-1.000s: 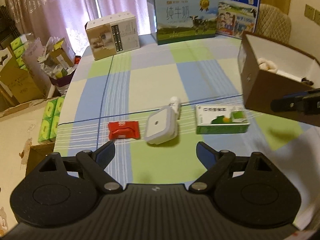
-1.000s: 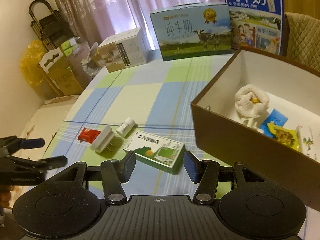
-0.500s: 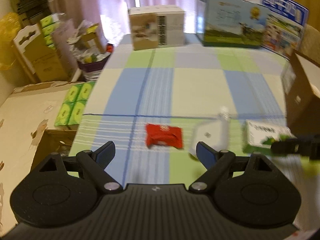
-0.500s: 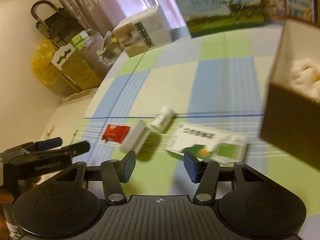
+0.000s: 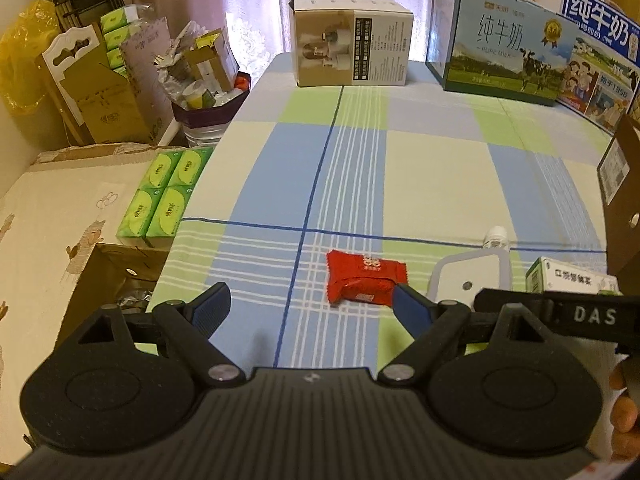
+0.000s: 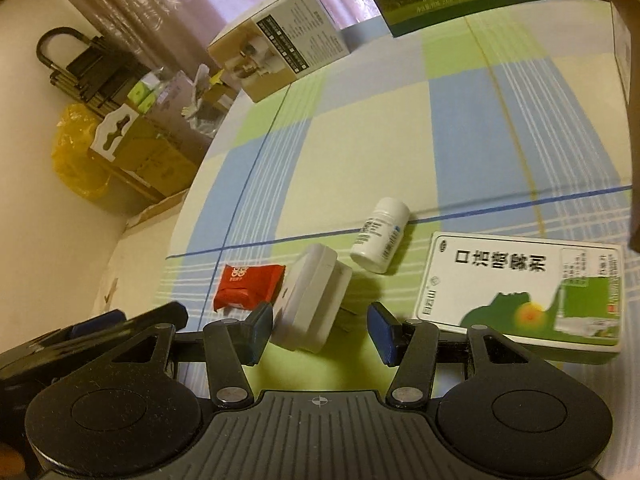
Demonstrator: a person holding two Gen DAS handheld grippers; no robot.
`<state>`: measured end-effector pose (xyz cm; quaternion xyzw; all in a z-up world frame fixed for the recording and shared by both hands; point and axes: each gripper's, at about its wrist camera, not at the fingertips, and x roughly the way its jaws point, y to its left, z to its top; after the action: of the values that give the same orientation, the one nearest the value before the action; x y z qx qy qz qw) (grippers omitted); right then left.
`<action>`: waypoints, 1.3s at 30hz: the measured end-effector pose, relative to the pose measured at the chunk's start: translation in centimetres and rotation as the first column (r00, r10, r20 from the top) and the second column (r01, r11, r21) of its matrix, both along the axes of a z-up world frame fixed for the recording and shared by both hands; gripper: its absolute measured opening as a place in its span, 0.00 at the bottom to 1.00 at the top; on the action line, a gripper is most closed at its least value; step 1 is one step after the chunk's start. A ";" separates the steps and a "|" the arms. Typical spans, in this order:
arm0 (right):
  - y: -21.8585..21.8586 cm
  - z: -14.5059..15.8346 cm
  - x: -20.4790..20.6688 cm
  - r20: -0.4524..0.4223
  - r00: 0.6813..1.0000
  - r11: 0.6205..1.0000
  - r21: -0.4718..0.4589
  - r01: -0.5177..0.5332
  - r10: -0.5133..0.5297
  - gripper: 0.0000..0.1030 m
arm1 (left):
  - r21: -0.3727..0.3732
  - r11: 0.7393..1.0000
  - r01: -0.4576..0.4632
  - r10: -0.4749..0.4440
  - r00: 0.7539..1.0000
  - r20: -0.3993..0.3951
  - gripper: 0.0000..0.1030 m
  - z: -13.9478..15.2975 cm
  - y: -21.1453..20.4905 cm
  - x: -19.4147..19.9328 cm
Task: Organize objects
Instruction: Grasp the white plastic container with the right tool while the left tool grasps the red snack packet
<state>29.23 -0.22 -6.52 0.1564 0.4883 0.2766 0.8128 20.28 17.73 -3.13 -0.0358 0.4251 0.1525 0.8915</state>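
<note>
4 items left on the tablecloth [image 5: 420,168], none gripped. Largest to smallest:
- green-white medicine box [image 6: 524,292]: flat, just ahead-right of the right gripper [image 6: 320,330].
- white plug adapter [image 6: 312,300]: on edge, straight ahead of the right gripper, near end between its tips; likely next pick.
- white pill bottle [image 6: 380,236]: on its side, beyond the adapter.
- red sachet [image 5: 365,277]: ahead-right of the left gripper [image 5: 308,306], beside its right tip.

Both grippers spread wide, empty. Brown box [image 5: 624,200] at far right; contents hidden, so progress unclear.
</note>
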 end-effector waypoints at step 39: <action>-6.2 5.9 -0.1 0.353 0.934 0.975 -0.223 0.023 0.058 0.27 | -0.065 0.992 0.111 -0.115 0.991 -0.062 0.72 -5.6 -0.2 6.1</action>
<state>29.10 -6.40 -0.66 0.0069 0.3619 0.2510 0.8978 26.35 17.53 -8.76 -0.0341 0.4598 0.0899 0.8828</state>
